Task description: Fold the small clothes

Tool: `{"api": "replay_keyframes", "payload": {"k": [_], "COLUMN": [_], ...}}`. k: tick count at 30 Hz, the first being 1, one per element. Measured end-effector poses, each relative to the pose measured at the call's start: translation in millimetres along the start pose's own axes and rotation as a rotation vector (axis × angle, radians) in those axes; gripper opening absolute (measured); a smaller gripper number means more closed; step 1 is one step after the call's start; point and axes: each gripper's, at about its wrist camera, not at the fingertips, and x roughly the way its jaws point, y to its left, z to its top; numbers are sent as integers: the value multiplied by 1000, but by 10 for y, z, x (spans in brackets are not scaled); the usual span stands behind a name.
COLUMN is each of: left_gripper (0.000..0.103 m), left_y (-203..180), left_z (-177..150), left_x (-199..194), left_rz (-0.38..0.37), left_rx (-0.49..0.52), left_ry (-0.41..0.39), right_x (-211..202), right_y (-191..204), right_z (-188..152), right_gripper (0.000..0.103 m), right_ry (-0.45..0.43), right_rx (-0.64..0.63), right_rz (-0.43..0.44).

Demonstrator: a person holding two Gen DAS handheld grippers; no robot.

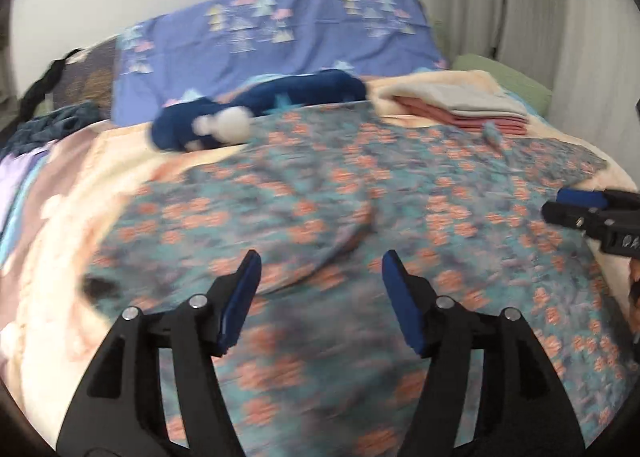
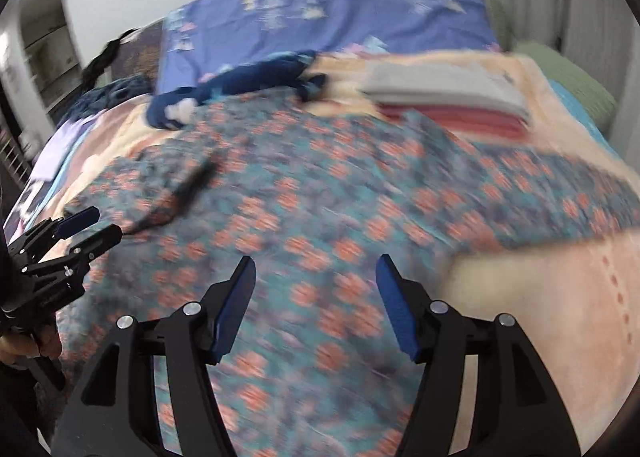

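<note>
A teal garment with orange flowers (image 1: 320, 217) lies spread flat over the bed, also filling the right wrist view (image 2: 340, 217). My left gripper (image 1: 318, 269) is open and empty, hovering over the garment's near middle; it also shows at the left edge of the right wrist view (image 2: 94, 223). My right gripper (image 2: 316, 269) is open and empty above the garment's near right part; it also shows at the right edge of the left wrist view (image 1: 560, 203). Both views are motion-blurred.
A stack of folded pink and grey clothes (image 1: 460, 107) sits at the far right of the bed. A dark blue plush toy (image 1: 256, 109) lies at the far edge before a purple pillow (image 1: 280, 33). A cream blanket (image 2: 560, 317) covers the bed.
</note>
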Motion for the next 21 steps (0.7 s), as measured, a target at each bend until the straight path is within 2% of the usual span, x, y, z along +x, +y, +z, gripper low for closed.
{"api": "replay_keyframes", "payload": {"k": [2,4,7,12,15,17,18,19,21], "left_gripper": [64,64,64,67,68,69,69,69,69], "left_y": [187,334,526,654,669,656,669,703,764], "left_z": [-69,-113,-196,-274,-309,-310,-308,-315,-329], "left_x": [5,35,52,-64,-73,-66,-61,-63,-75], "left_rz": [89,168,201,196,203,205,208,217,226], "left_rx": [-32,-52,-105,-156,-155,-162,-171,-188,-218], "left_ry": [17,26,50,5,11,13,14,16,20], "right_x": [23,127,442,1121,1537,1604,1579,1446,1002], "right_y": [260,548,808,756,678,619,633,660,603], "right_z": [101,225,475,877,940,921,934,976,1046], "right_gripper": [64,64,64,64,61,2,2,2,2], "right_ry": [-17,-11,52,153,263,276,279,232,71], "right_rx": [-76,-139,-142,55,226,340,331,301,246], "right_rz": [46,127,247,276,339,408,427,442,410]}}
